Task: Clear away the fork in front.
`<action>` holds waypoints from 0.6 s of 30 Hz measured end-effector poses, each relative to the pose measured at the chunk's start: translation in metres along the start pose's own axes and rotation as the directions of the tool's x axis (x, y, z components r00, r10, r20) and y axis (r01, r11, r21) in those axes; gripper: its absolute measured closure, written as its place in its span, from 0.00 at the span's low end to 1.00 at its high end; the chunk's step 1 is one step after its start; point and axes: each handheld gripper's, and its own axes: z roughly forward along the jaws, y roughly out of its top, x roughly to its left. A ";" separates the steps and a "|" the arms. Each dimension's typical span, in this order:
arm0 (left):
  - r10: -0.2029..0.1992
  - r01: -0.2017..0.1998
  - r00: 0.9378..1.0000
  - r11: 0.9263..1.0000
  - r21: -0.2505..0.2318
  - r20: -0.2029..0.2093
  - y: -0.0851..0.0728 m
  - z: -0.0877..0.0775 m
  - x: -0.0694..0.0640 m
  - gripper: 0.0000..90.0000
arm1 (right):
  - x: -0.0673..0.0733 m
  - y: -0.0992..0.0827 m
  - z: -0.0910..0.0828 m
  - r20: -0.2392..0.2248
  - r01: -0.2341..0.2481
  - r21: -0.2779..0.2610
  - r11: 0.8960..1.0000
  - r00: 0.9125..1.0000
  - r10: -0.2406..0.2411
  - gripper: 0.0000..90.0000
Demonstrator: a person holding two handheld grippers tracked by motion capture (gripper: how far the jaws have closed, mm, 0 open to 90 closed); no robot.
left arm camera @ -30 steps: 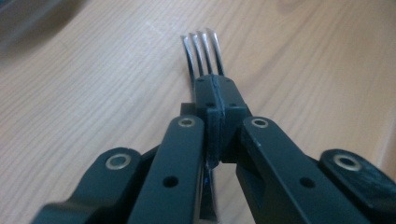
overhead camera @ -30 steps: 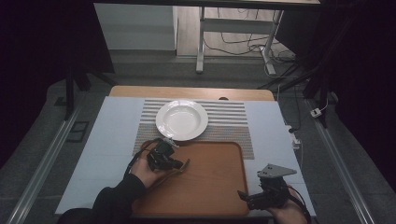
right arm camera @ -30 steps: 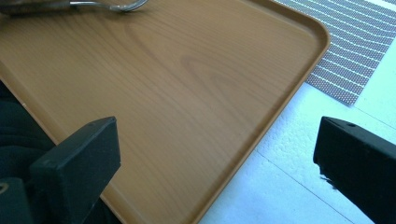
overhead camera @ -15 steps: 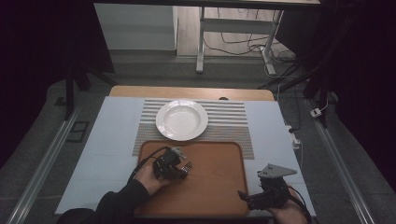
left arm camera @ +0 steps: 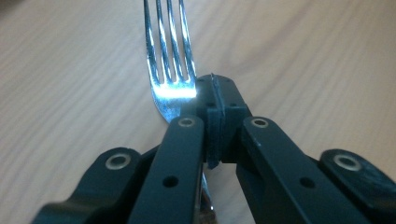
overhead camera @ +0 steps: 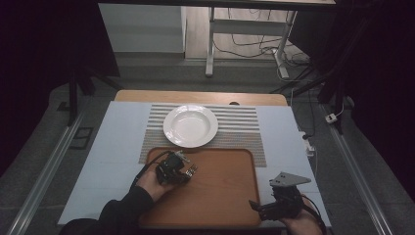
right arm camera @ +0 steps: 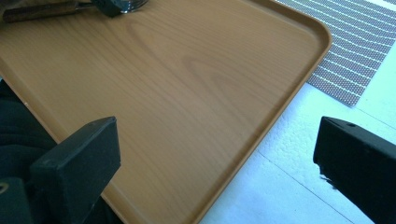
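Left gripper (overhead camera: 188, 170) sits over the near-left part of the tray (overhead camera: 230, 196), jaws clamped tight on a fork (left arm camera: 169, 56). From the left gripper view: polished steel, four slim tines, bright glare at the root of the tines where they meet the neck. The black pads pinch the fork just below that neck; the tines stick out past the pads over pale wood grain. Whether the tines touch the tray surface, cannot tell. In the high view the fork is too small to make out beyond a glint at the jaw tips.

Tray: rectangular, rounded corners, low raised lip, warm orange-brown wood-look finish with fine grain.

Right gripper (overhead camera: 262, 208) rests at the tray's near-right corner, grey three-cornered plate on top. Its jaws stand wide apart with nothing between them; the right gripper view shows blunt matte black blocks either side of the tray rim.

Beyond the tray: woven placemat (overhead camera: 244, 127), brown and white stripes, fine mesh texture. On it a round white plate (overhead camera: 191, 126), glossy, shallow bowl and broad rim, just beyond the tray's far edge. Underneath, pale, faintly pebbled table covering (overhead camera: 112, 147).
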 end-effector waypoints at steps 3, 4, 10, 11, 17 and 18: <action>-0.023 0.023 1.000 1.000 -0.004 -0.019 -0.003 -0.003 0.008 0.99 | 0.000 0.000 0.000 -0.003 -0.002 -0.001 1.000 1.000 0.002 0.01; -0.030 0.030 0.999 1.000 -0.005 -0.025 -0.004 -0.005 0.010 0.99 | 0.000 0.000 0.000 -0.004 -0.001 -0.001 1.000 1.000 0.001 0.01; -0.076 0.075 0.995 0.997 -0.012 -0.061 -0.010 -0.011 0.025 0.99 | 0.000 0.000 0.000 -0.004 0.001 0.006 1.000 1.000 -0.001 0.01; -0.087 0.086 0.994 0.996 -0.012 -0.067 -0.011 -0.013 0.028 0.99 | 0.000 0.000 0.000 -0.005 0.001 0.006 1.000 1.000 -0.001 0.01; -0.133 0.132 0.985 0.991 -0.017 -0.105 -0.019 -0.021 0.042 0.98 | 0.000 0.000 0.000 -0.006 0.002 0.008 1.000 1.000 -0.002 0.01; -0.139 0.139 0.984 0.990 -0.016 -0.113 -0.020 -0.022 0.044 0.98 | 0.000 0.000 0.000 -0.006 0.001 0.008 1.000 1.000 -0.001 0.01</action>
